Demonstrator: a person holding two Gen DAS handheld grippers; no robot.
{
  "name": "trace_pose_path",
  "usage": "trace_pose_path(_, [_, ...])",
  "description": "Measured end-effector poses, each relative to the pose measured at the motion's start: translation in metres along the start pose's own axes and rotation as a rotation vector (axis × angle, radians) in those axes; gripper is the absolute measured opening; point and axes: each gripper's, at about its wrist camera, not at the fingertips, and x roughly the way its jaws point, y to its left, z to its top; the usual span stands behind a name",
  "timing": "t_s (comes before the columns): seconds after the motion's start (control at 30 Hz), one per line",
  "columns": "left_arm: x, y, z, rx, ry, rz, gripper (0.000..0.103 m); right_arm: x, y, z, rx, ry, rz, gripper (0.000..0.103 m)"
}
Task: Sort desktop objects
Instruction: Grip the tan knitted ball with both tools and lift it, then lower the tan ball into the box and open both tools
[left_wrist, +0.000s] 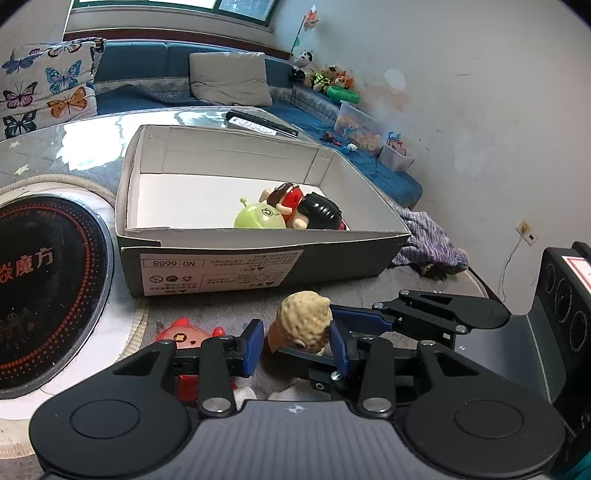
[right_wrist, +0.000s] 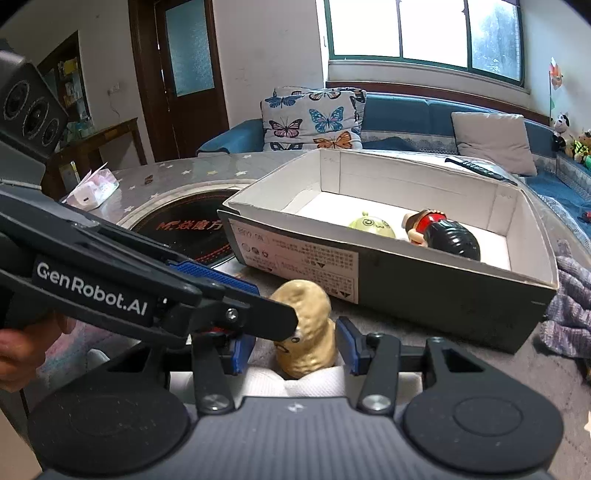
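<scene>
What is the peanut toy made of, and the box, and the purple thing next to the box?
Peanut toy: probably hard plastic or ceramic, since its bumpy tan skin shines.
Box: cardboard, with thin folded walls, white inside, dark outside, and a printed label.
Purple thing: soft knitted or woven cloth, crumpled and fuzzy-looking.

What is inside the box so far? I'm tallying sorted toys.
Inside the box: a green toy and a red-and-black doll, touching, at the right end. The near wall hides their undersides.
</scene>
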Motion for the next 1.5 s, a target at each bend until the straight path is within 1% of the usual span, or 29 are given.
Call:
trace_pose_path(0.07, [0.002, 0.001, 0.000, -0.003, 0.000, -0.011, 0.042, 0.001, 0.002, 0.000, -0.007, -0.001, -0.005, 0.043])
trace_pose_path(0.13, [0.005, 0.003, 0.001, -0.019, 0.003, -0.021, 0.042, 0.003, 0.002, 0.000, -0.009, 0.001, -0.008, 0.035])
trace_pose_path(0.27, [0.010, 0.007, 0.003, -0.064, 0.017, -0.044, 0.041, 0.003, 0.003, -0.001, 0.000, -0.009, -0.009, 0.035])
trace_pose_path(0.4, [0.000, 0.001, 0.006, -0.048, 0.002, -0.046, 0.041, -0.007, 0.008, 0.004, -0.023, -0.024, 0.002, 0.035])
trace_pose_path(0.53, [-0.020, -0.005, 0.018, -0.029, -0.045, -0.058, 0.041, -0.013, 0.008, 0.027, -0.053, -0.062, -0.002, 0.035])
trace_pose_path(0.63, [-0.032, -0.009, 0.038, -0.011, -0.097, -0.049, 0.041, -0.017, 0.008, 0.046, -0.076, -0.095, -0.007, 0.035])
trace_pose_path(0.73, [-0.035, -0.007, 0.062, 0.005, -0.127, -0.027, 0.041, -0.020, 0.007, 0.065, -0.099, -0.127, -0.012, 0.035])
trace_pose_path(0.8, [-0.030, 0.000, 0.077, -0.014, -0.127, -0.022, 0.041, -0.020, 0.006, 0.078, -0.110, -0.143, -0.013, 0.035])
trace_pose_path(0.93, [-0.012, 0.023, 0.100, -0.086, -0.106, -0.014, 0.041, 0.009, -0.008, 0.099, -0.082, -0.099, 0.020, 0.035])
trace_pose_path(1.03, [0.003, 0.042, 0.108, -0.141, -0.079, -0.018, 0.041, 0.029, -0.017, 0.108, -0.057, -0.058, 0.041, 0.035])
trace_pose_path(1.17, [0.020, 0.064, 0.111, -0.204, -0.038, -0.023, 0.041, 0.054, -0.027, 0.110, -0.045, 0.002, 0.063, 0.035])
trace_pose_path(1.27, [0.029, 0.074, 0.110, -0.231, -0.019, -0.023, 0.041, 0.068, -0.032, 0.109, -0.036, 0.037, 0.075, 0.035])
trace_pose_path(1.37, [0.036, 0.080, 0.108, -0.245, 0.002, -0.013, 0.041, 0.079, -0.034, 0.106, -0.040, 0.076, 0.083, 0.035])
trace_pose_path(1.5, [0.038, 0.086, 0.106, -0.257, 0.008, -0.006, 0.041, 0.086, -0.033, 0.104, -0.040, 0.104, 0.083, 0.035])
